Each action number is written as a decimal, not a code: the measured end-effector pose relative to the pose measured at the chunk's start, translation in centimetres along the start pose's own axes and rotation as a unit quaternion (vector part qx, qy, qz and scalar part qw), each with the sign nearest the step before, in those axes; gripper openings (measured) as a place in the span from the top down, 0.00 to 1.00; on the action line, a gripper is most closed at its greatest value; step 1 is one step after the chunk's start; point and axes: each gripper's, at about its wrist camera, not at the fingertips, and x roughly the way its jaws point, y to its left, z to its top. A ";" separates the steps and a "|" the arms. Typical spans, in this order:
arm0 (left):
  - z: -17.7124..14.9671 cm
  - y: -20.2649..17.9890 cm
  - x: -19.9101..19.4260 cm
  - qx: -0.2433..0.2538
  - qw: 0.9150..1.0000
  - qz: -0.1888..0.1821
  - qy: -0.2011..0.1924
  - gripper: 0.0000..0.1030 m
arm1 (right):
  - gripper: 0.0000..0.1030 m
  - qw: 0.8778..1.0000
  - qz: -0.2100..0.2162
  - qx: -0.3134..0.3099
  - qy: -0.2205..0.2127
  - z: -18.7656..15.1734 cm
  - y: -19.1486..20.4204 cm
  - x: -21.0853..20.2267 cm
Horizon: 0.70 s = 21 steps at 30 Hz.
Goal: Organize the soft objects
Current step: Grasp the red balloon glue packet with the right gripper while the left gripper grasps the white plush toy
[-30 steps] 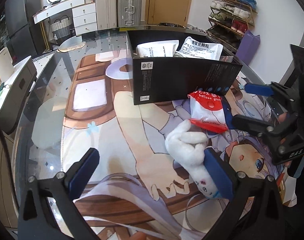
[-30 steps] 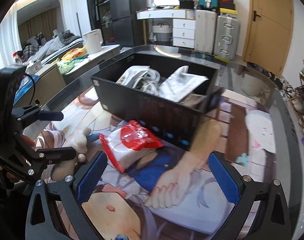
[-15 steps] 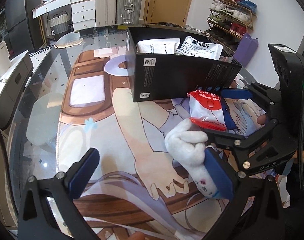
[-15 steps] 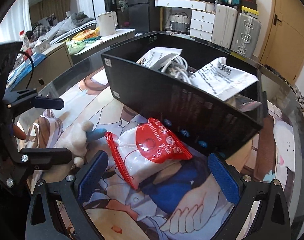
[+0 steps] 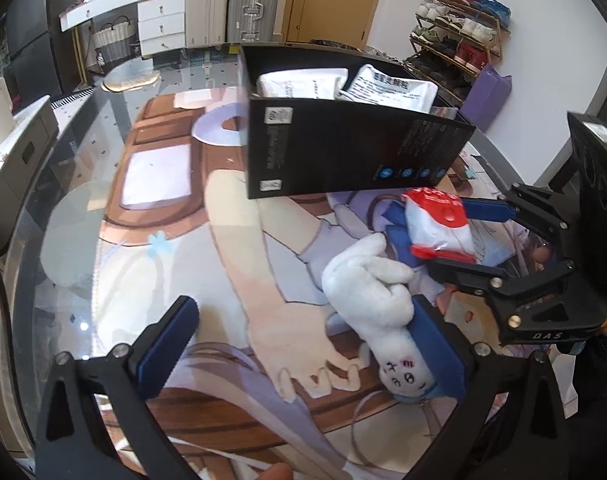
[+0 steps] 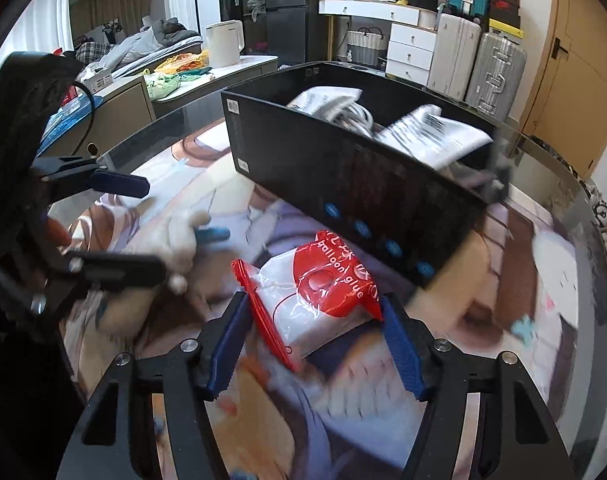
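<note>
A red and white balloon glue bag (image 6: 315, 292) lies on the printed table mat in front of a black box (image 6: 363, 184). My right gripper (image 6: 315, 336) straddles it. Its jaws are closing, and the blue pads (image 6: 399, 344) meet the bag's two edges. In the left wrist view the same bag (image 5: 439, 220) sits between the right gripper's fingers (image 5: 487, 208). A white plush toy (image 5: 367, 292) lies face up beside it, against the right finger of my left gripper (image 5: 303, 344). That gripper stands wide open.
The black box (image 5: 343, 152) holds white packets (image 5: 391, 84) and a cable bundle (image 6: 351, 112). The glass table's curved rim (image 5: 31, 240) runs on the left. Suitcases (image 5: 251, 4), a shoe rack (image 5: 455, 40) and a side counter with a kettle (image 6: 223, 44) stand beyond.
My right gripper has come forward and down over the glue bag, and its jaws have narrowed from wide apart to the bag's edges. The left gripper and plush toy stayed put.
</note>
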 end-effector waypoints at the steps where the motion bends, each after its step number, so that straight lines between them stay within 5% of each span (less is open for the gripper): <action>1: -0.1 -0.1 0.1 0.001 1.000 -0.003 0.002 0.00 | 0.35 1.000 -0.002 0.004 0.002 -0.5 -0.3 -0.3; 4: -0.1 -0.8 0.1 0.011 1.000 -0.014 0.003 0.00 | 0.35 1.000 -0.007 0.013 0.007 -1.7 -1.0 -1.3; 8: -0.3 -1.9 0.2 0.023 0.999 -0.027 0.006 0.00 | 0.18 1.000 -0.007 0.022 0.007 -2.9 -1.6 -2.1; 14: -0.5 -3.3 0.5 0.056 0.998 -0.008 0.016 0.02 | 0.18 1.000 -0.008 0.016 0.011 -2.9 -1.9 -2.0; 16: -0.8 -3.8 0.4 0.071 0.997 -0.006 0.011 0.08 | 0.17 1.000 -0.008 0.011 0.009 -2.5 -1.8 -1.8; 21: -1.0 -4.1 -0.3 0.086 0.996 -0.034 -0.004 0.53 | 0.17 1.000 -0.004 0.003 0.008 -2.1 -1.4 -1.6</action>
